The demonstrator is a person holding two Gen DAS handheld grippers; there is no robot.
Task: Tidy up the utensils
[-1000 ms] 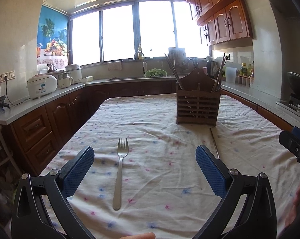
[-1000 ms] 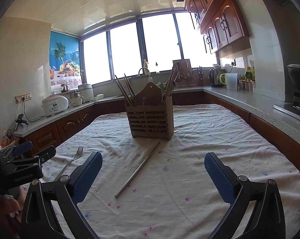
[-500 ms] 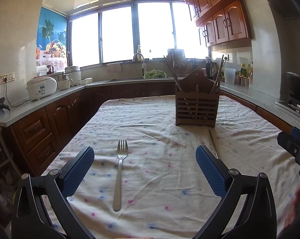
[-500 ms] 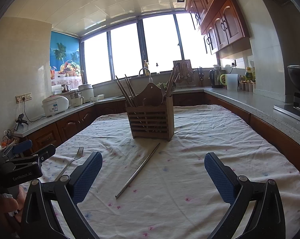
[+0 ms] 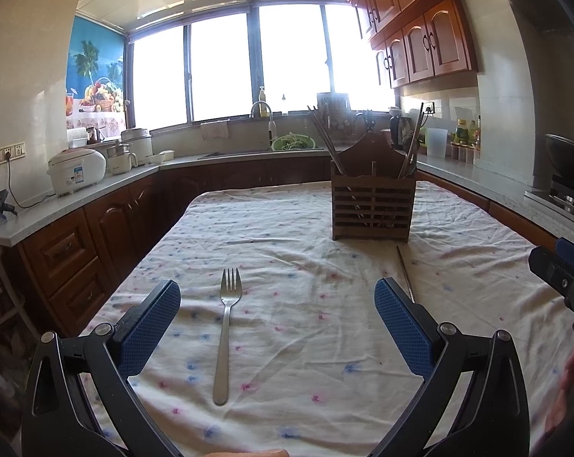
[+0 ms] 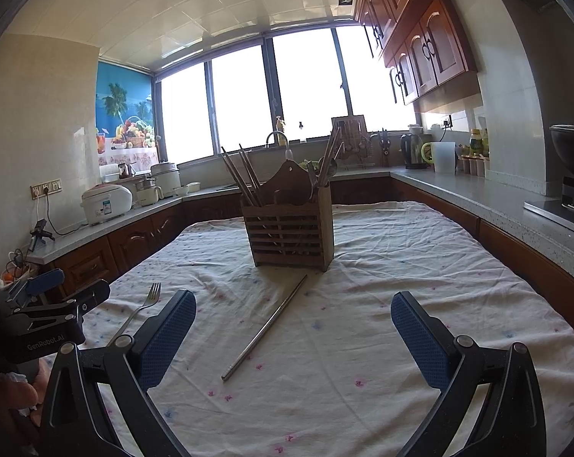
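Observation:
A steel fork (image 5: 226, 327) lies flat on the flowered tablecloth (image 5: 287, 251), tines pointing away, between the fingers of my open left gripper (image 5: 277, 304). The fork also shows in the right wrist view (image 6: 140, 312). A steel chopstick (image 6: 266, 327) lies on the cloth ahead of my open right gripper (image 6: 292, 316); it also shows in the left wrist view (image 5: 405, 274). A slatted wooden utensil holder (image 6: 291, 228) stands upright beyond it, with chopsticks on its left side and spoons on its right. It shows in the left wrist view too (image 5: 372, 202). Both grippers are empty.
Dark wooden counters run round the table on the left, back and right. A rice cooker (image 5: 75, 169) and pots stand on the left counter, a sink (image 5: 262, 114) at the back, a stove and wok (image 5: 569, 156) at the right.
The left gripper has drifted slightly, so the fork and the holder sit a little higher in its view. The right gripper's view has barely changed. Both stay open.

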